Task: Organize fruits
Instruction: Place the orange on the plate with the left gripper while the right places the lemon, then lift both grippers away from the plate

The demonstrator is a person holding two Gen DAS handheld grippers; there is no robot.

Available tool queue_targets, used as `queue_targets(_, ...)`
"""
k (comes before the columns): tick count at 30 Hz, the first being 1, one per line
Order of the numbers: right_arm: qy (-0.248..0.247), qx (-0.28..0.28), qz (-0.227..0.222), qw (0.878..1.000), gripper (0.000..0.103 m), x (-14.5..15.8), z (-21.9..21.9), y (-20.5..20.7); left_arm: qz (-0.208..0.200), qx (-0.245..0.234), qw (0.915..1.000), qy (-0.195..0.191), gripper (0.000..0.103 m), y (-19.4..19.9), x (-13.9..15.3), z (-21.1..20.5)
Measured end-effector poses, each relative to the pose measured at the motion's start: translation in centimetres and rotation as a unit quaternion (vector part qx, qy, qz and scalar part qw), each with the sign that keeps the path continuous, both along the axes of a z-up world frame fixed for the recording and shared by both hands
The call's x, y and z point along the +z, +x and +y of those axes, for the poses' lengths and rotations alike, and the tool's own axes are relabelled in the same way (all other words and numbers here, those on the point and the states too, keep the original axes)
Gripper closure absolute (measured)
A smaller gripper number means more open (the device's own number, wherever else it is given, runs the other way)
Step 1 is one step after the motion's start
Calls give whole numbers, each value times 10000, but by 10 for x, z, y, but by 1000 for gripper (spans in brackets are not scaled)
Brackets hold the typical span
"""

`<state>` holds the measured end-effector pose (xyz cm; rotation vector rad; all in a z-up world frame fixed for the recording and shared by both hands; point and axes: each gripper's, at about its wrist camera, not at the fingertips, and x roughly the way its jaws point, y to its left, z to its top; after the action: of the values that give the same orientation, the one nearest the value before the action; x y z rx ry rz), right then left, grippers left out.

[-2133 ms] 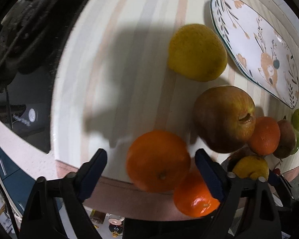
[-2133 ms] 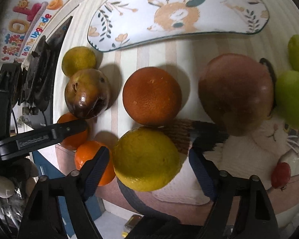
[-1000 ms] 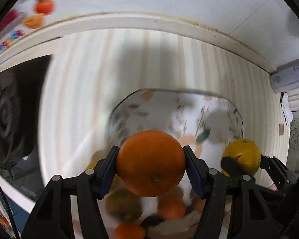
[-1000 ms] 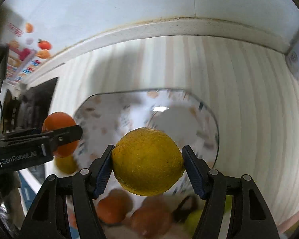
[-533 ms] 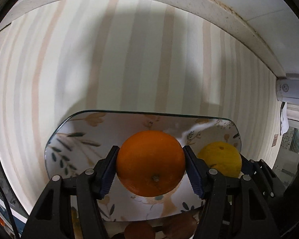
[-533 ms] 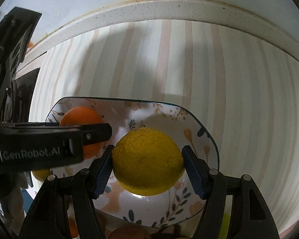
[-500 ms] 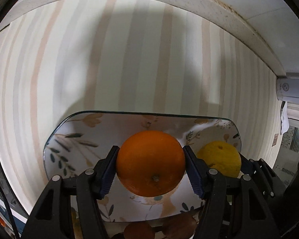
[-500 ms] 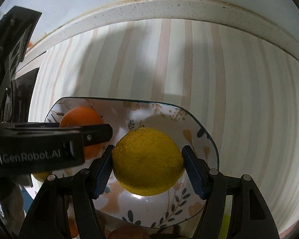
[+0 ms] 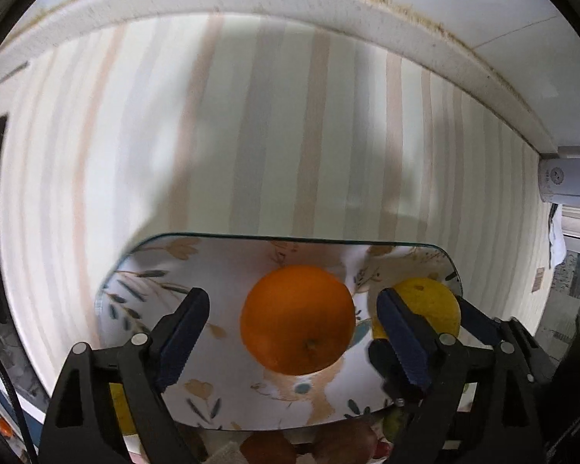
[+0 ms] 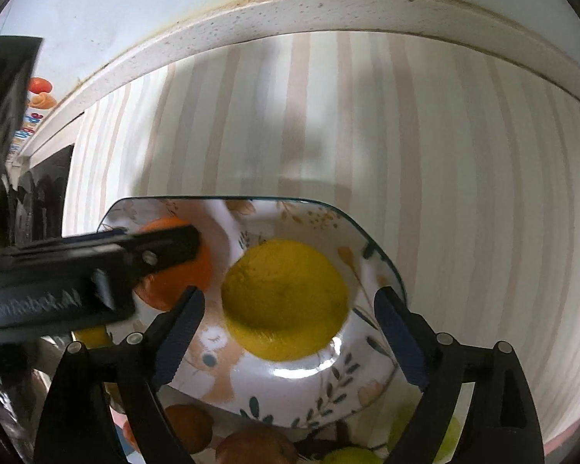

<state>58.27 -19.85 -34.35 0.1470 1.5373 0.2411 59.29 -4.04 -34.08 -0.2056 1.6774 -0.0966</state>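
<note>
Now loose: orange (image 9: 297, 319), lemon (image 10: 284, 299).

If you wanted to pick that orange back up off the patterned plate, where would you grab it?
Probably across its widest middle, coming straight down from above. The orange is round, so pads on opposite sides at its widest girth should hold best. It sits on the plate with the yellow citrus close on one side, so a level approach looks blocked. The left gripper, jaws opening, already straddles it untouched.

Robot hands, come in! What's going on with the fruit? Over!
Left gripper and right gripper opening, pads clear. Orange and lemon on plate. Nothing blocking.
</note>
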Motion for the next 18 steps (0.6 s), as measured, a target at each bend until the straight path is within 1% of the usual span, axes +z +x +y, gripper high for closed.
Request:
queue_targets(3, -132, 0, -13, 9999, 11, 8, -2, -10, -201, -39, 9996, 199, 14, -2, 12, 6)
queue_targets(6, -282, -2, -47, 9996, 11, 17, -3, -26, -458, -20, 9980, 428, 14, -17, 25, 10)
queue_targets(9, -453, -28, -95, 9989, 11, 25, -6, -44, -740, -50, 9941, 796, 14, -38, 38, 15)
queue_targets(11, -558, -37, -116, 9984, 11, 30, -5, -57, -897, -31, 9913, 964, 14, -55, 46, 19)
queue_targets(15, -562, -78, -154, 9983, 11, 40, -3, -83, -1077, 37, 9878, 1125, 14, -81, 56, 22)
queue_targets(16, -564, -85, -178, 9982, 11, 42, -2, -89, -1130, 47, 9868, 1155, 14, -93, 57, 24)
queue_targets(18, -644, -89, -298, 9974, 11, 52, -3, -103, -1285, 72, 9839, 1244, 14, -108, 65, 27)
